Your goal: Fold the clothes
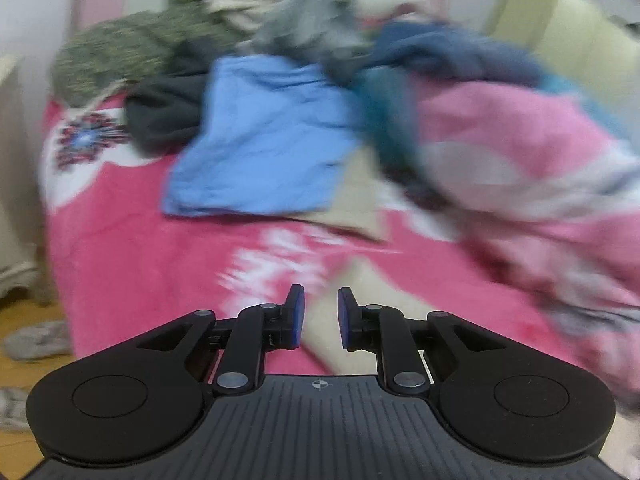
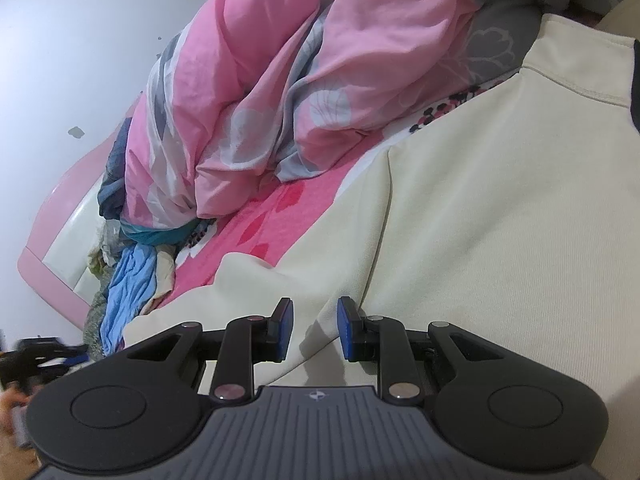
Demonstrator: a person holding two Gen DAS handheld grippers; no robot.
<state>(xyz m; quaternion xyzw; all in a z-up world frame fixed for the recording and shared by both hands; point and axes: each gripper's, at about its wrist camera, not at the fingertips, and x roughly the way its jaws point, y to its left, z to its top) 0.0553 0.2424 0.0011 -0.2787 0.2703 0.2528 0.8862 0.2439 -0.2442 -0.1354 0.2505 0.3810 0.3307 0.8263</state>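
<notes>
My left gripper (image 1: 320,316) hovers over the pink patterned bedsheet (image 1: 140,260), open a little, with nothing pinched between its blue pads. A strip of cream cloth (image 1: 340,348) lies on the sheet below its fingers. Further back in this blurred view lie a light blue garment (image 1: 264,140) and a heap of mixed clothes (image 1: 304,28). My right gripper (image 2: 314,328) rests low over a spread cream garment (image 2: 480,220). Its pads stand apart, and a folded edge of that garment runs into the gap without being squeezed.
A bunched pink floral duvet (image 2: 260,80) fills the far side of the bed, seen as the duvet (image 1: 520,140) at the right in the left wrist view. A pink and white headboard (image 2: 60,240) stands behind it. Wooden floor with grey slippers (image 1: 36,340) lies left of the bed.
</notes>
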